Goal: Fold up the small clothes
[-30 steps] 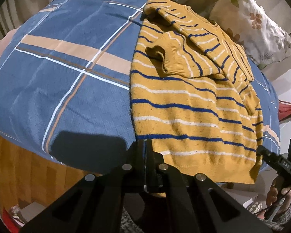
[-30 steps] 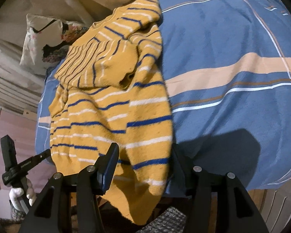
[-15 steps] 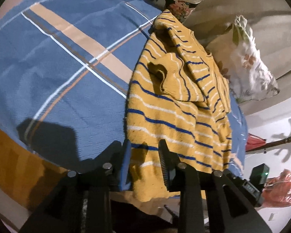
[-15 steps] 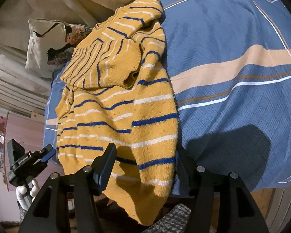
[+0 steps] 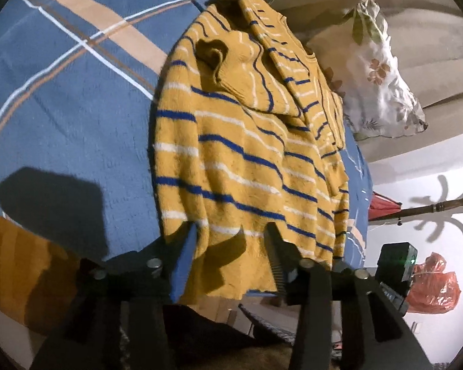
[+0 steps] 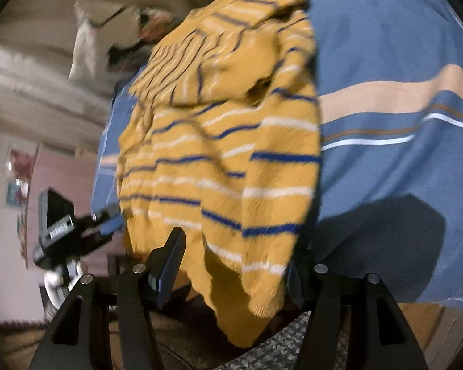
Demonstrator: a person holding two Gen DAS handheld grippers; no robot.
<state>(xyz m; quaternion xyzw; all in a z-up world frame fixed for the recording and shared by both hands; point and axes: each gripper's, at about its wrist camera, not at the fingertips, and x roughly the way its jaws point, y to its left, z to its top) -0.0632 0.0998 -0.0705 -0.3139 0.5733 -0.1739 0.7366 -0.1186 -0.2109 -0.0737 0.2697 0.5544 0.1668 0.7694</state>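
Observation:
A yellow sweater [image 5: 250, 141] with blue and white stripes lies on the blue plaid bedspread [image 5: 61, 98], its hem hanging over the bed's near edge. Its sleeves are folded in over the chest. My left gripper [image 5: 231, 246] is open, its jaws on either side of the hem's left part. My right gripper [image 6: 234, 256] is open too, its jaws on either side of the hem's right corner; the sweater [image 6: 231, 141] is blurred in this view. The left gripper also shows in the right wrist view [image 6: 108, 225], at the sweater's far edge.
A floral pillow [image 5: 382, 71] lies at the head of the bed beyond the sweater. The wooden bed frame [image 5: 18, 265] shows below the bedspread. A red bag [image 5: 432, 289] and a wooden coat rack [image 5: 441, 206] stand by the white wall.
The left gripper went from shut to wide open and moved in around the hem. The right gripper stayed open and pushed forward around the hem's other corner. The hem has bunched and lifted slightly.

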